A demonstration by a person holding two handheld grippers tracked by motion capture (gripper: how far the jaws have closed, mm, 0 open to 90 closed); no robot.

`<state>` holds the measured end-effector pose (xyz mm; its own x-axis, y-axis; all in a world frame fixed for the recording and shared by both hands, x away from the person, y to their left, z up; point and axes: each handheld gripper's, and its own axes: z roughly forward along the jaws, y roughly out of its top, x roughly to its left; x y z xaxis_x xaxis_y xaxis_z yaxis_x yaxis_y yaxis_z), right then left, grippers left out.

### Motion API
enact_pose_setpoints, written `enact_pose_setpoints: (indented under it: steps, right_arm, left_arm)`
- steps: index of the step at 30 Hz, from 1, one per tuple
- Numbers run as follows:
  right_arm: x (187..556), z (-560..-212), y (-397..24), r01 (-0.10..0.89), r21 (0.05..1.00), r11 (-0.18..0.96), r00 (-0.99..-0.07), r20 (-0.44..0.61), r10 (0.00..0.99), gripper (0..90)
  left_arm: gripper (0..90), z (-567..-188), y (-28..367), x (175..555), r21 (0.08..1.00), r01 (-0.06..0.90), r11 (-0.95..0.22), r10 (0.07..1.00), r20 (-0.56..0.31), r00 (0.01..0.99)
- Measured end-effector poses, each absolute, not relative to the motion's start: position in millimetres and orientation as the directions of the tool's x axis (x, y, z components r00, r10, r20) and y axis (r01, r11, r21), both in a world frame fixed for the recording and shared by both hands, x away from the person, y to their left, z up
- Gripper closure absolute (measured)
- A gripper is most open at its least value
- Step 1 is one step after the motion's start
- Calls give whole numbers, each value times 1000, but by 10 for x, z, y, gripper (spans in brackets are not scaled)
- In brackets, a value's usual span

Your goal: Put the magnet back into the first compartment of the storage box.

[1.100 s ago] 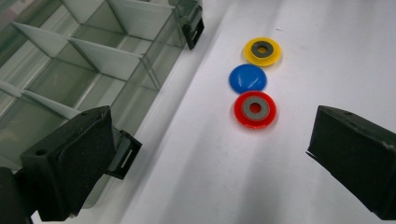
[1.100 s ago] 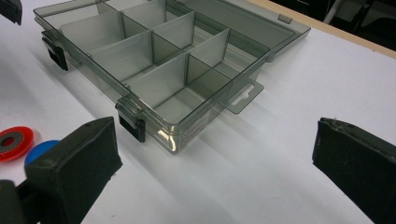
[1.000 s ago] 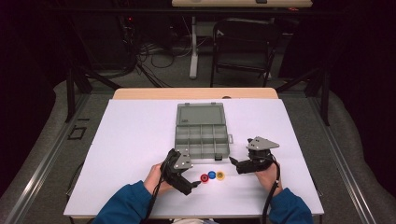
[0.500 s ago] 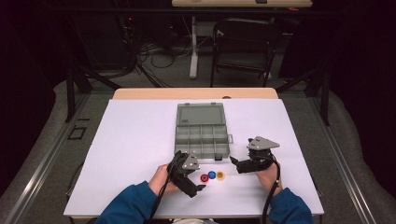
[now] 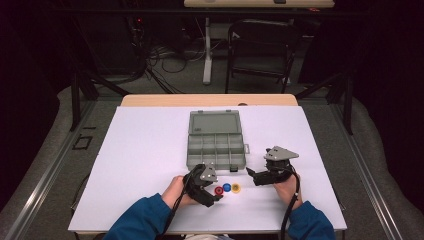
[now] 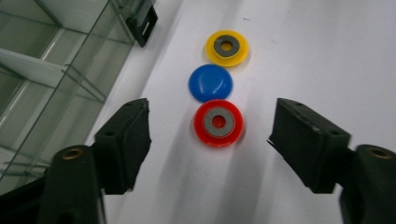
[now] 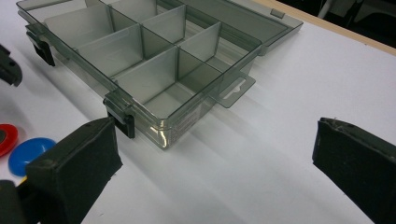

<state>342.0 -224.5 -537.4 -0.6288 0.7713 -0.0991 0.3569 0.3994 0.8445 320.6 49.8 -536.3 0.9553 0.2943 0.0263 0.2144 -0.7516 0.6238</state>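
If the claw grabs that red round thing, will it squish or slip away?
The red disc looks like hard, shiny plastic, so it probably won't squish. It lies flat and thin on the smooth white table, so it might skid or pop out as the open left claw pinches its edge. Being flat, it likely won't roll unless tipped up.

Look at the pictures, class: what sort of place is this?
Probably a lab or recording studio: black curtains around a white table, loose cables on the floor behind it.
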Motion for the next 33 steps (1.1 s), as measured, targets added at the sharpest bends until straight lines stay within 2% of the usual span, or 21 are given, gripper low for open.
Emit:
enact_pose_setpoints:
  steps: [5, 16, 33]
  right_arm:
    - [3422, -5376, -2248, 357, 844, 401, -631, -98, 770, 0]
    - [3424, -5374, -2253, 353, 846, 401, -630, -102, 770, 0]
    - [3417, -5368, -2249, 348, 842, 412, -627, -117, 770, 0]
  left_arm:
    - [416, -5382, 464, 3214, 615, 209, -760, 278, 18, 960]
    - [601, -5455, 440, 3236, 609, 210, -765, 269, 7, 963]
    - [618, -5475, 475, 3246, 614, 213, -760, 273, 5, 962]
